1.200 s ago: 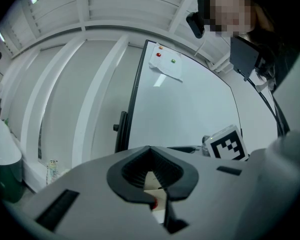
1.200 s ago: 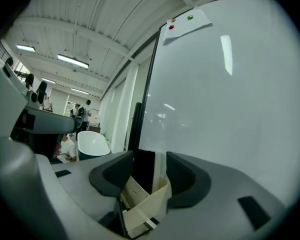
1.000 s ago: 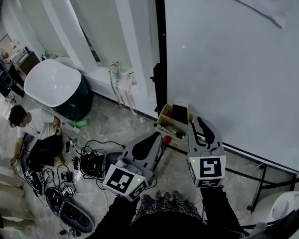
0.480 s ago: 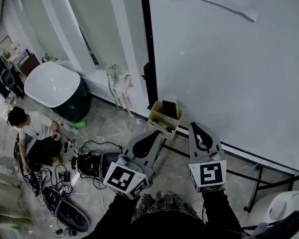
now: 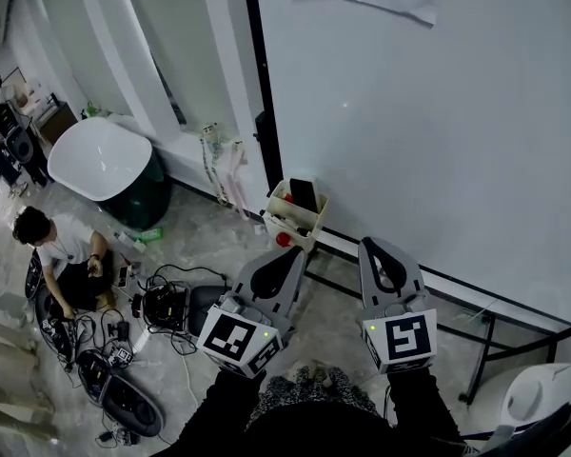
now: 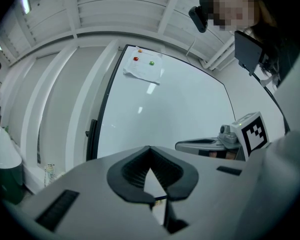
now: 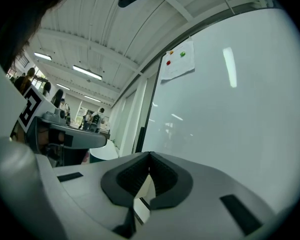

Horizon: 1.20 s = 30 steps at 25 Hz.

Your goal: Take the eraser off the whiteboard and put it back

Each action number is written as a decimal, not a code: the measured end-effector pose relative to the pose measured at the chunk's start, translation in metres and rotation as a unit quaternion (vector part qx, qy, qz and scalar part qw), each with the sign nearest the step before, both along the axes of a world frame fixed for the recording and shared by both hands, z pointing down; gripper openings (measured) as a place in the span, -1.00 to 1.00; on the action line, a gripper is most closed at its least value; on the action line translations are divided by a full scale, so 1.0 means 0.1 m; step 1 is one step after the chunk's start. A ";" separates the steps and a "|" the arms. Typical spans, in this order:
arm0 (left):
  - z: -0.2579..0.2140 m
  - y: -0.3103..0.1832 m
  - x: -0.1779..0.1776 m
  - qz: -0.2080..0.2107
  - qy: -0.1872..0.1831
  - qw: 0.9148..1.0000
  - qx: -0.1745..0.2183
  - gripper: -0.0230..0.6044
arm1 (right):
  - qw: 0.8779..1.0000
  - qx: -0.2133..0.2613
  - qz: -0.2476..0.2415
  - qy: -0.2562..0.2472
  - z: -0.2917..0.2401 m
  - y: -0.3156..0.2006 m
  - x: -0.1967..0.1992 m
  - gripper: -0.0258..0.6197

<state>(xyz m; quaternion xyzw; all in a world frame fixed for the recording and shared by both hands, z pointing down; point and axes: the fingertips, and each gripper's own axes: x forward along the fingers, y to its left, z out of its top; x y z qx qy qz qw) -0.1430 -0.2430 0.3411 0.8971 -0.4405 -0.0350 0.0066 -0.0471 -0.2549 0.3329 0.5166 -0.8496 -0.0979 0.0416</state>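
Brightly and evenly lit from ceiling strip lights (image 7: 87,73) up and left of the right gripper (image 7: 150,159). Streaked with glare on the whiteboard (image 7: 240,114) above its tips. Bent hard at the edges, dark-cornered in both gripper views. Soft and unfocused close up.

The left gripper (image 6: 150,149), its 2 fingers (image 6: 127,171) together, faces the whiteboard (image 6: 180,109) beside the right gripper (image 6: 182,145).

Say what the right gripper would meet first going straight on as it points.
The right gripper, shut and empty, would probably first meet the large white whiteboard, at a slant; depth is unclear.
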 end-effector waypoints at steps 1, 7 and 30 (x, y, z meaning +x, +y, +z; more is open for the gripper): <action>-0.01 0.03 0.03 -0.003 -0.002 1.000 0.002 -0.91 | 1.000 0.001 -0.001 0.002 0.00 0.05 0.04 -0.89; -0.04 0.23 0.16 -0.021 -0.008 1.000 0.009 -0.91 | 1.000 0.005 -0.006 -0.009 -0.03 0.28 0.27 -0.89; -0.02 0.28 0.43 -0.032 -0.008 0.999 0.014 -0.91 | 0.999 -0.010 -0.019 -0.029 0.00 0.41 0.59 -0.89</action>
